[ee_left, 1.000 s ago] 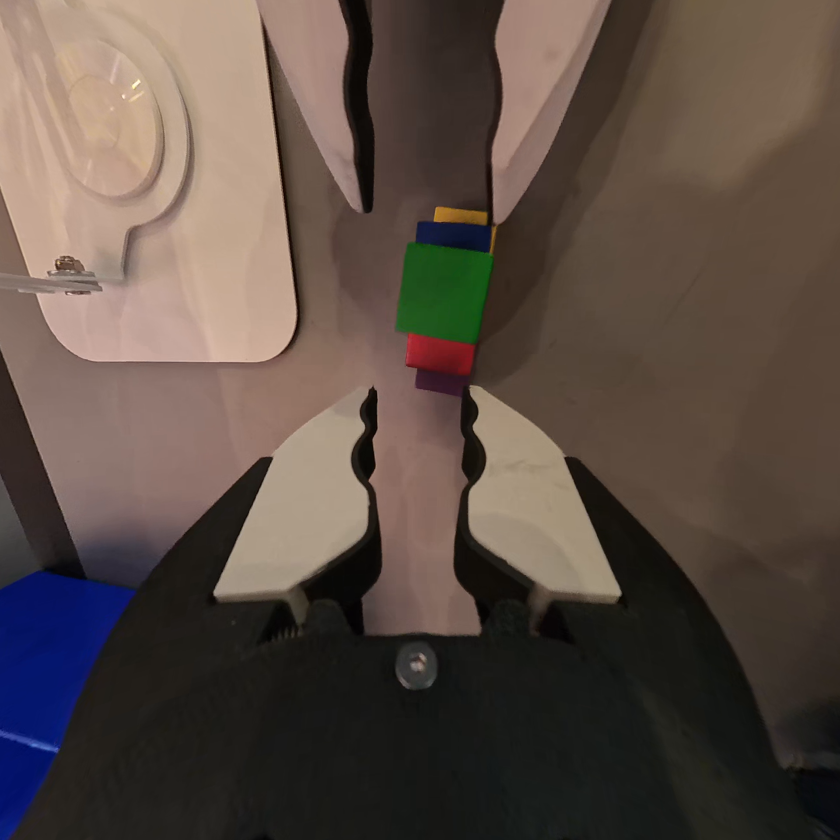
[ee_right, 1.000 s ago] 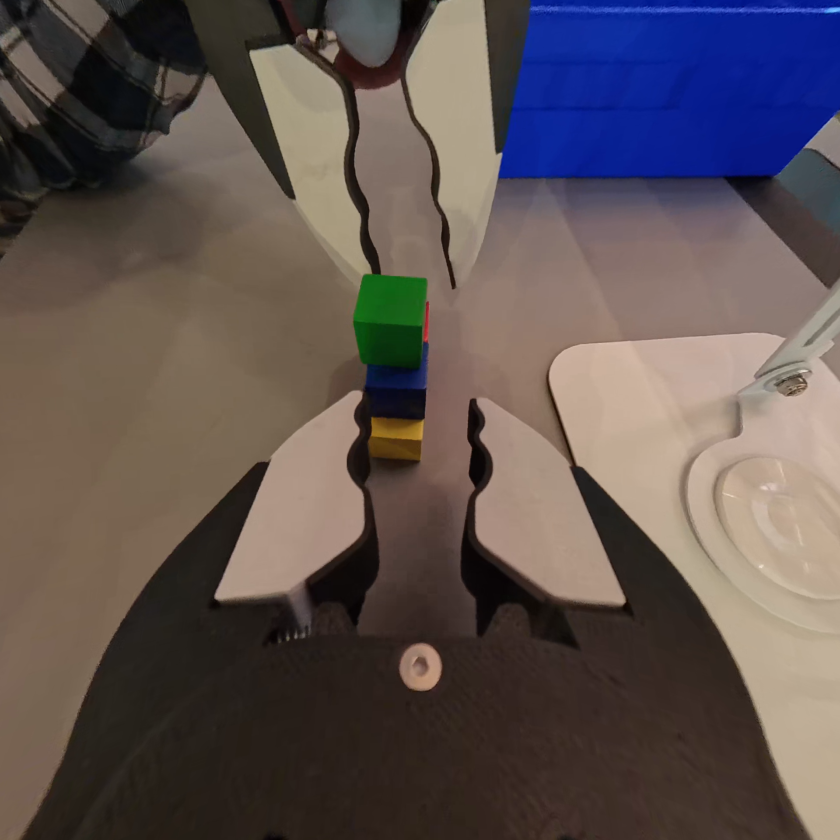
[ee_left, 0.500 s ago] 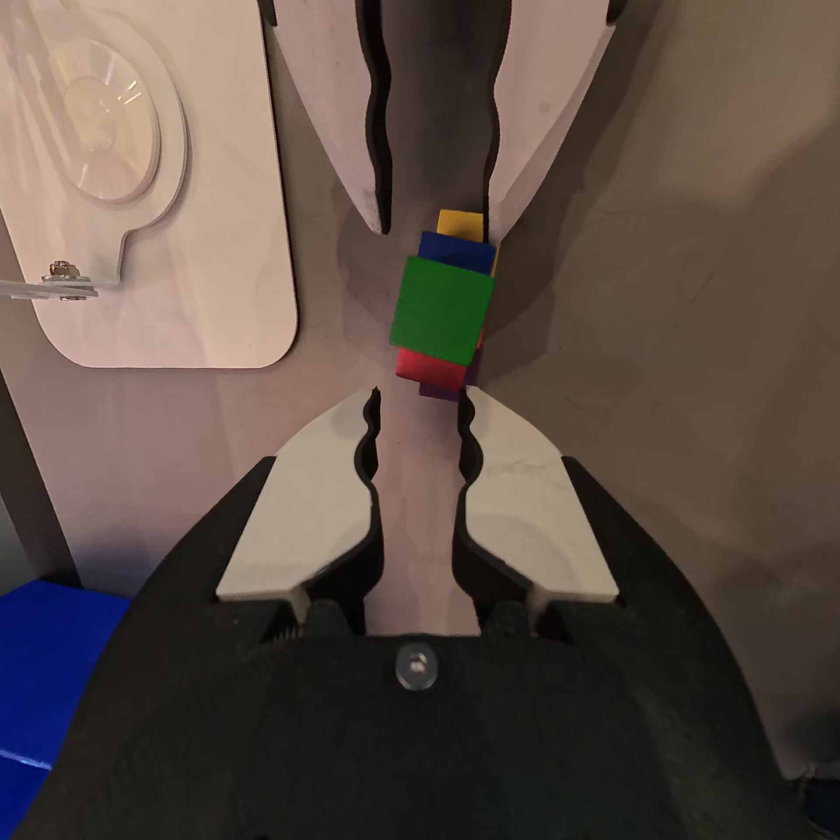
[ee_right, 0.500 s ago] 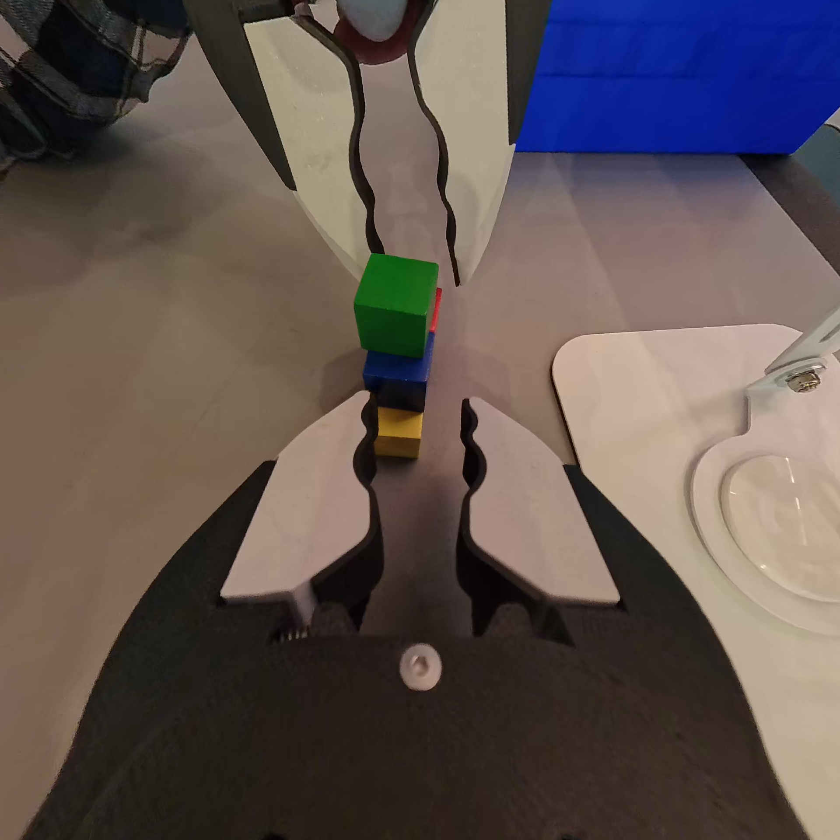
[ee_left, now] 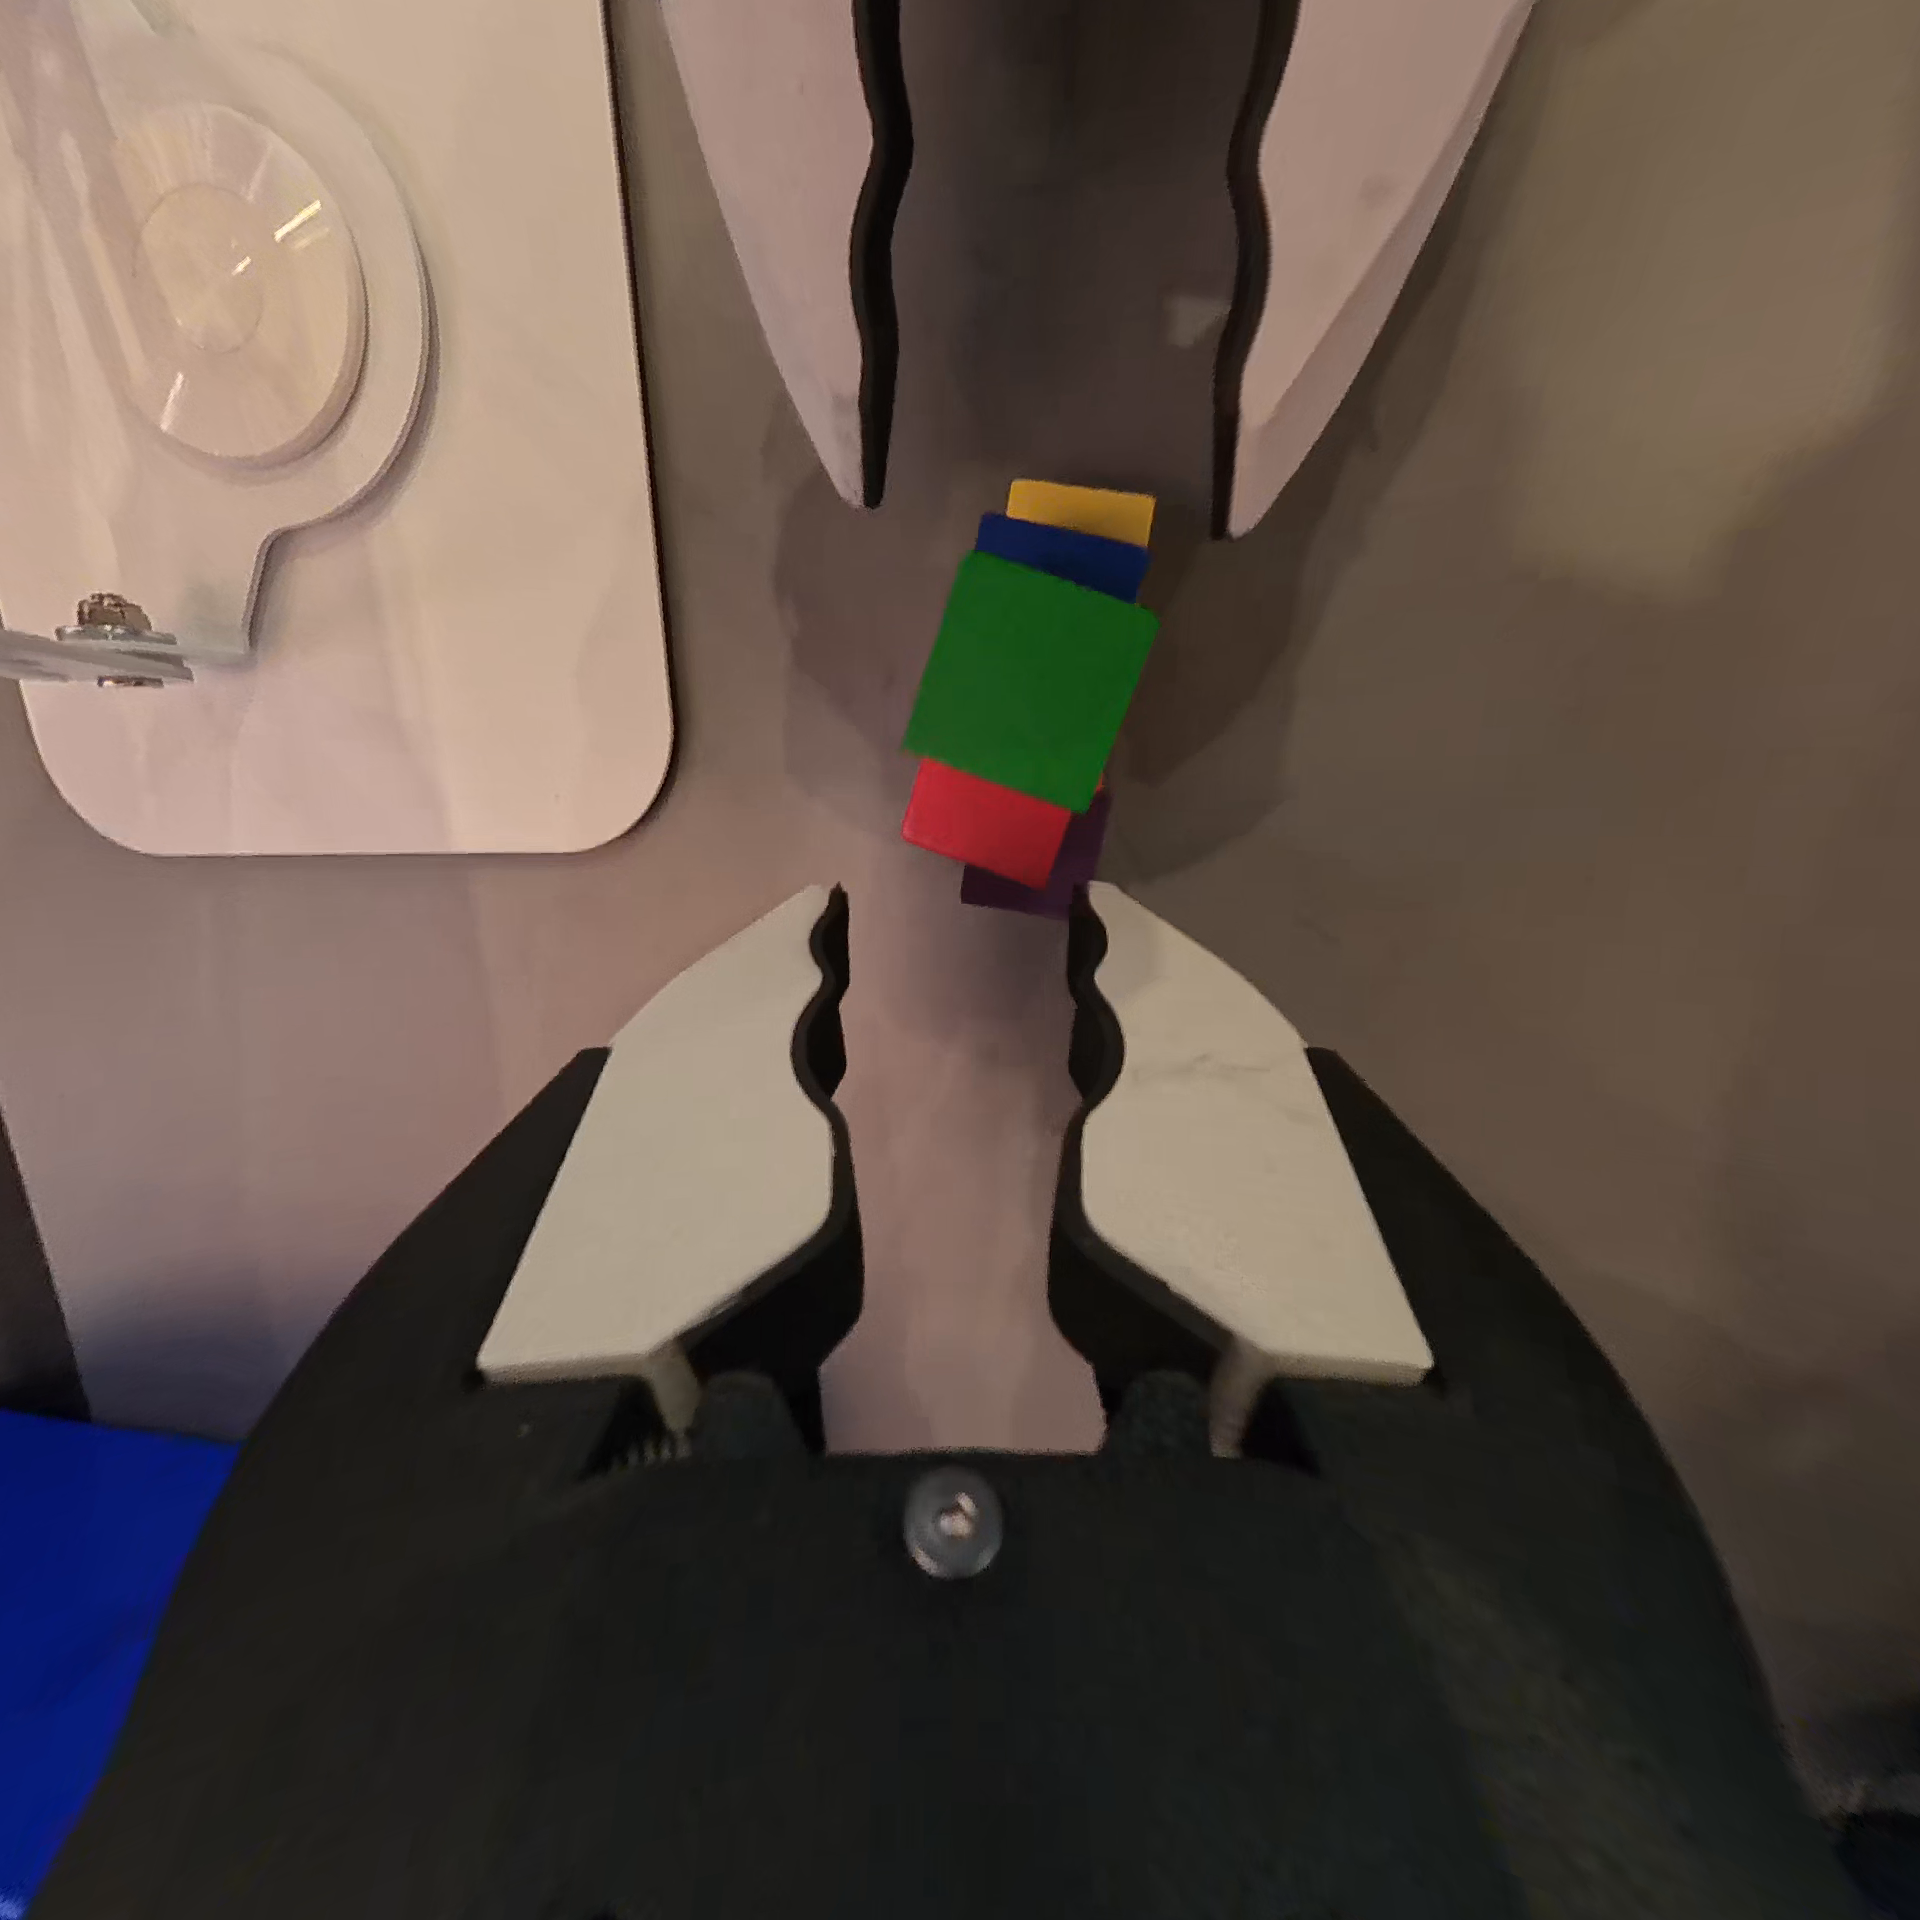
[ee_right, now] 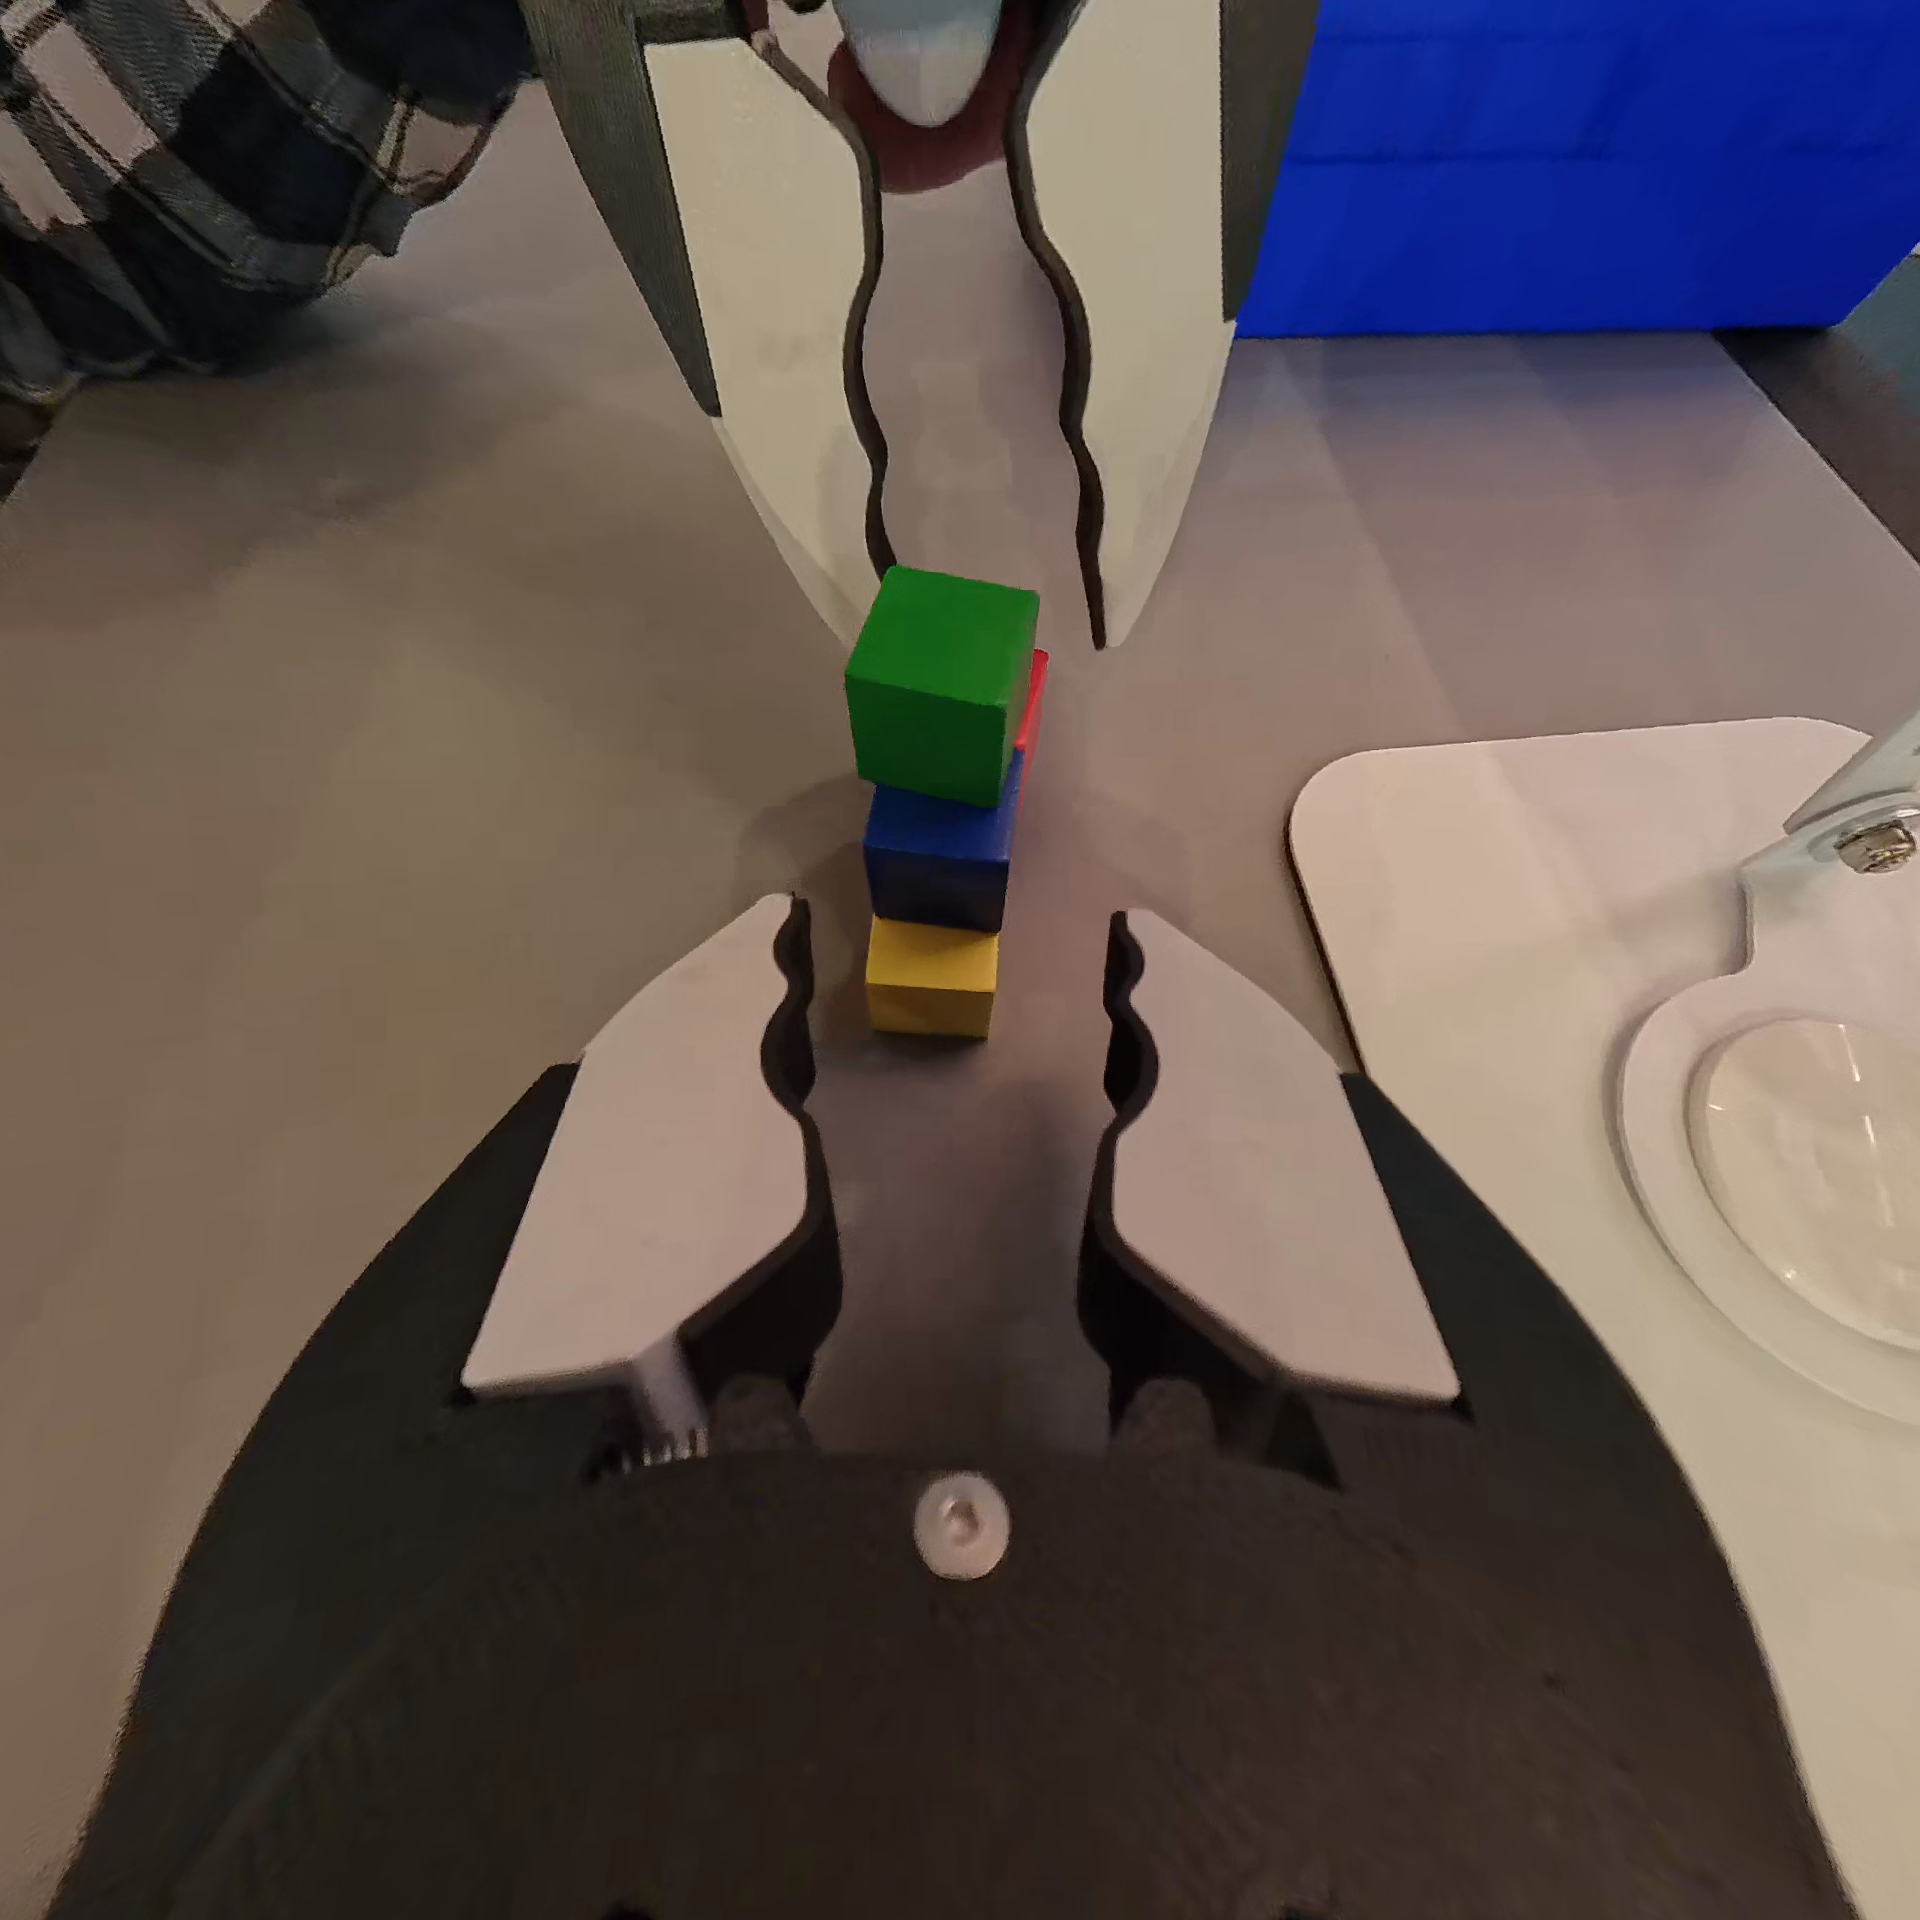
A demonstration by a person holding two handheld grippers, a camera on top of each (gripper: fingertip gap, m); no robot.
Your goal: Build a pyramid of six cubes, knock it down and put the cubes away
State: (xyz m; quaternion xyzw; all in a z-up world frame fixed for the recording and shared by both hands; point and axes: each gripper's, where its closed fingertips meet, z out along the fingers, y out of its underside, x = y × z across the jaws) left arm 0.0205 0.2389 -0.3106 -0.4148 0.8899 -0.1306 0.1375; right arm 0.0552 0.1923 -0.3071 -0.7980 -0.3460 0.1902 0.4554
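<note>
Between the two facing grippers, green cube (ee_right: 940,686) now twisted askew atop the pyramid, right gripper (ee_right: 954,920) spread wider than before, left gripper (ee_left: 956,899) slightly wider too, both holding nothing.

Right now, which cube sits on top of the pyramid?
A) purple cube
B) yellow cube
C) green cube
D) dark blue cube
C: the green wooden cube rides highest, above the dark blue cube, while the yellow cube sits on the grey table in the bottom row.
</note>
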